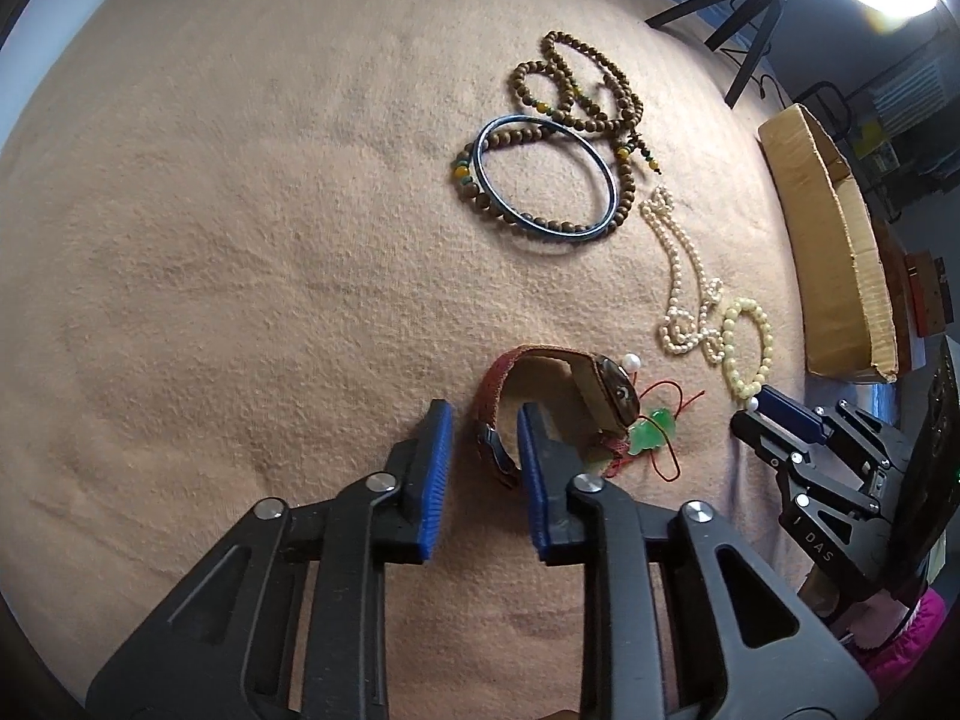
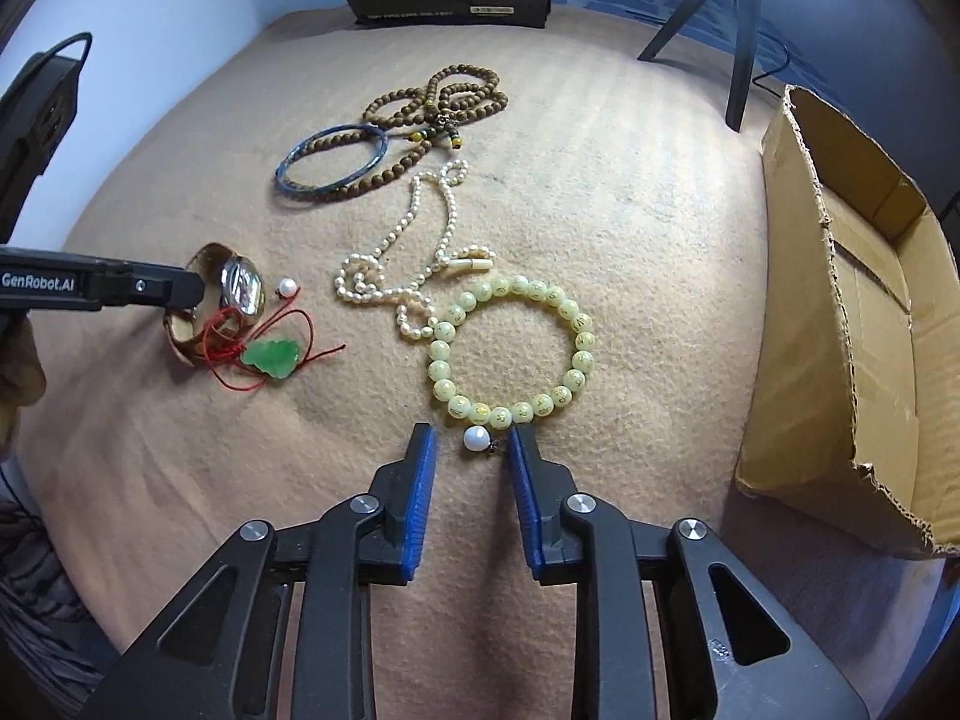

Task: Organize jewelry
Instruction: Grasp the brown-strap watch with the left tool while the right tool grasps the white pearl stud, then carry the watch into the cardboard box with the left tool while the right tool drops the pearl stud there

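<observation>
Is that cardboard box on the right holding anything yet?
The cardboard box looks empty: its visible inside shows only bare cardboard. All the jewelry lies on the blanket.

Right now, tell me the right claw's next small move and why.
Probably finish closing the right claw on the pearl earring: it lies on the cloth between the blue pads, which do not yet press it. Then lift it toward the cardboard box.

The left gripper (image 1: 480,420) points down at the tan cloth (image 1: 240,240), its blue-padded jaws standing either side of the red strap of a watch (image 1: 618,396), not yet pressing it. A green pendant (image 1: 651,429) on red cord lies against the watch. Beyond it lie a blue bangle (image 1: 546,177) over brown beads (image 1: 576,90), a pearl necklace (image 1: 684,288) and a pale bead bracelet (image 1: 747,348). The right gripper (image 1: 774,414) sits at the right edge.
</observation>
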